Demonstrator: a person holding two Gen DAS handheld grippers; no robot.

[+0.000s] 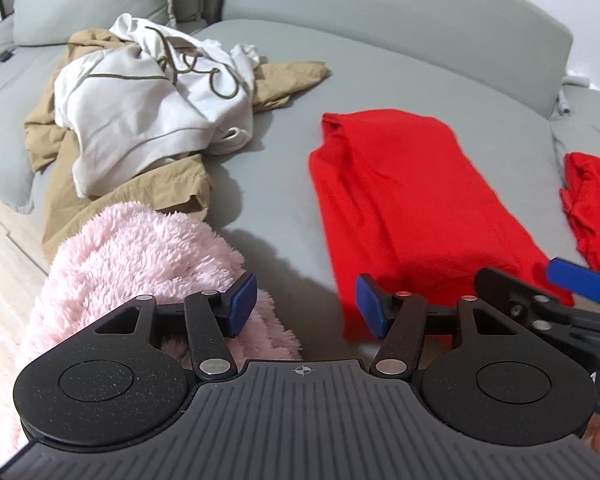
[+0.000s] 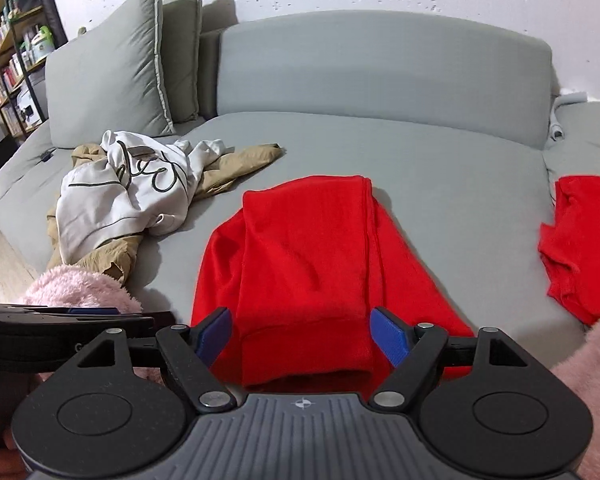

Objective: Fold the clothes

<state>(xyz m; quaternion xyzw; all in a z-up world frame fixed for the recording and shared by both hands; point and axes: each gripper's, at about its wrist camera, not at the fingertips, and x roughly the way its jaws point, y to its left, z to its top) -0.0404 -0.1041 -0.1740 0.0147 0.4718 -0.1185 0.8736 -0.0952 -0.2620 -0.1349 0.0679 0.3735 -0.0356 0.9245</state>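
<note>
Red top (image 2: 304,264) flat on sofa (image 2: 440,168), partly folded, near hem under my R gripper (image 2: 300,340). R jaws wide, empty. L gripper (image 1: 306,306) wide too, nothing btwn, beside left edge. Next, I think: pinch both hem corners evenly, lift low, fold away to far edge w/o dragging.

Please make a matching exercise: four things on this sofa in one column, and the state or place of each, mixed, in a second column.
1. white hoodie
2. tan trousers
3. red garment in the middle
4. grey pillows

A. propped against the backrest
B. folded lengthwise, flat
C. crumpled on top of the pile
D. spread under the pile

Pairs: 1-C, 2-D, 3-B, 4-A
</note>
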